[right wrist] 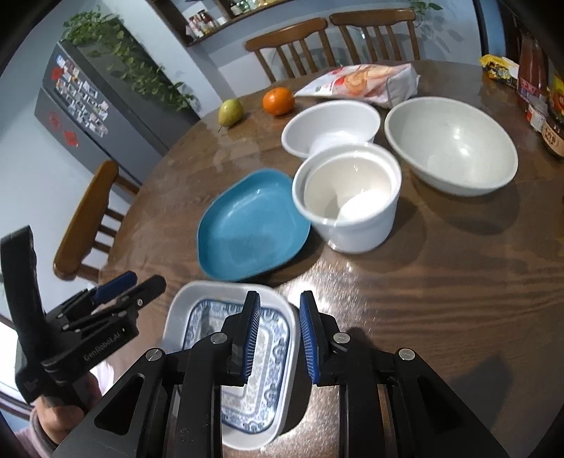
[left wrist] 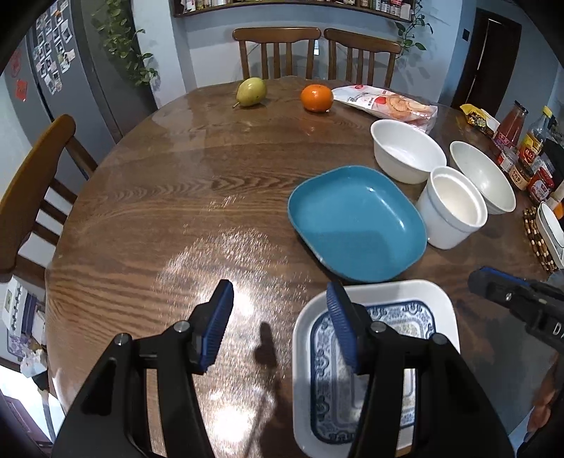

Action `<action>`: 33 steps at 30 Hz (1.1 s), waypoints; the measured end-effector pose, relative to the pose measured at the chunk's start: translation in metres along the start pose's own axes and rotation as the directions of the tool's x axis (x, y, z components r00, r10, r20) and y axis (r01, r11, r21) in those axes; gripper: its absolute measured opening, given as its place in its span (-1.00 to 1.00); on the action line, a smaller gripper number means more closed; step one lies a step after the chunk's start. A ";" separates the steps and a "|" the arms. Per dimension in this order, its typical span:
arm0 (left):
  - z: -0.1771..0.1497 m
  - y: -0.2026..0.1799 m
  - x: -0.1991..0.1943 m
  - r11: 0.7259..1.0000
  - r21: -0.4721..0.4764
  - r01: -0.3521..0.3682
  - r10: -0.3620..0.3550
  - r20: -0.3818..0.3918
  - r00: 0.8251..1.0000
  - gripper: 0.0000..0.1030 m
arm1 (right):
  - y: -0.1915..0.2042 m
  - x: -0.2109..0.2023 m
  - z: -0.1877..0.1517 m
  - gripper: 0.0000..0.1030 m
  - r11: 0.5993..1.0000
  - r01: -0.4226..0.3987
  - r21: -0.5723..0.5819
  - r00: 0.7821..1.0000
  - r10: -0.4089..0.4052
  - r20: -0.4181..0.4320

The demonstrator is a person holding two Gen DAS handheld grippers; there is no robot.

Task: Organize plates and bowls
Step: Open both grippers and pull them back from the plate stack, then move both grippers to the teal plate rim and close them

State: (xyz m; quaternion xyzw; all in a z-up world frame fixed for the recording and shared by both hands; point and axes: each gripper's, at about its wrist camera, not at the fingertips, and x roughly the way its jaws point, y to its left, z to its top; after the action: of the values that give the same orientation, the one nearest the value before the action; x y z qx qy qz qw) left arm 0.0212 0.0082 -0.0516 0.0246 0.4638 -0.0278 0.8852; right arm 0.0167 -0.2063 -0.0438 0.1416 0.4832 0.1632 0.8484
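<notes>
Dishes sit empty on a round wooden table (left wrist: 141, 211): a blue plate (left wrist: 356, 222), a white patterned tray (left wrist: 373, 352) nearest the edge, a white cup (left wrist: 454, 208) and two white bowls (left wrist: 405, 149) (left wrist: 483, 176) behind. Left gripper (left wrist: 280, 317) and right gripper (right wrist: 278, 334) both hover with jaws apart, the right straddling the tray's rim.

Round wooden desk (left wrist: 148, 218); three wooden chairs (left wrist: 278, 53); pale blue walls (left wrist: 208, 49); grey fridge (left wrist: 67, 70); spice shelf (left wrist: 292, 5); dark doorway (left wrist: 486, 56).
</notes>
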 end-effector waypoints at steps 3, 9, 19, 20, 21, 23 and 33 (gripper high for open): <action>0.008 -0.003 0.005 1.000 0.009 0.003 -0.003 0.005 1.000 0.06 | -0.003 0.001 0.007 -0.54 1.000 -0.005 0.013 1.000 0.005 -0.001; 0.029 -0.008 0.033 1.000 0.004 0.003 -0.003 -0.050 0.999 0.06 | -0.012 0.016 0.021 -0.53 0.997 -0.017 0.077 1.000 0.018 -0.007; 0.043 -0.016 0.072 1.000 -0.021 0.013 -0.016 -0.145 0.989 0.06 | -0.014 0.043 0.020 -0.53 0.990 -0.038 0.136 0.997 0.047 -0.066; 0.044 -0.017 0.075 1.000 -0.021 0.011 -0.014 -0.150 0.989 0.06 | -0.014 0.045 0.021 -0.53 0.990 -0.036 0.134 0.997 0.046 -0.069; 0.045 -0.018 0.078 1.000 -0.017 0.009 -0.012 -0.156 0.988 0.06 | -0.013 0.047 0.021 -0.53 0.991 -0.034 0.131 0.996 0.044 -0.073; 0.045 -0.020 0.084 1.000 0.008 -0.015 0.017 -0.166 0.986 0.05 | -0.015 0.049 0.023 -0.53 0.991 -0.031 0.128 0.996 0.042 -0.080; 0.053 0.009 0.091 0.988 0.100 -0.117 0.133 -0.164 0.978 0.09 | -0.010 0.059 0.034 -0.53 0.995 -0.003 0.097 0.995 0.012 -0.100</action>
State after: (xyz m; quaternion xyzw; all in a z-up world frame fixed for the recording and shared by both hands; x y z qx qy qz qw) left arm 0.1172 0.0113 -0.0961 0.0958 0.5334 0.0092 0.8404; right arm 0.0757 -0.1935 -0.0765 0.1760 0.5322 0.1497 0.8145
